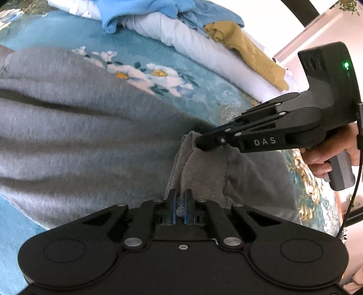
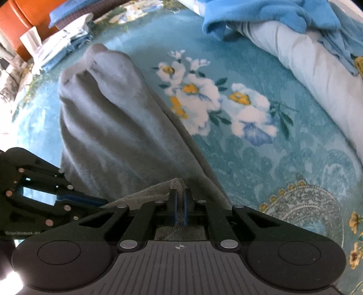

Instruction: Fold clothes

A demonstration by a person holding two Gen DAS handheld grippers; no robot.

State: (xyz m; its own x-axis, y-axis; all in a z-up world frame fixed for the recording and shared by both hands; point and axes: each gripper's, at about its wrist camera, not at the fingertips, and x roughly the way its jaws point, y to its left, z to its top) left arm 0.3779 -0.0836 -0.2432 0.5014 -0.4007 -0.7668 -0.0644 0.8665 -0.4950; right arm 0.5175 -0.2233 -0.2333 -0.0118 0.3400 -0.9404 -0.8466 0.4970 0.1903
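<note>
- The left gripper [image 1: 180,199] is at the lower middle of the left wrist view, its jaws clamped on an edge of the grey garment [image 1: 74,127].
- The right gripper [image 2: 180,204] has its jaws pressed together on another fold of the same garment, just beside the left one.
- The garment lies stretched over the turquoise flowered blanket [image 2: 261,163], towards the upper left.
- A pile of clothes [image 1: 158,20] lies at the top of the frame.
</note>
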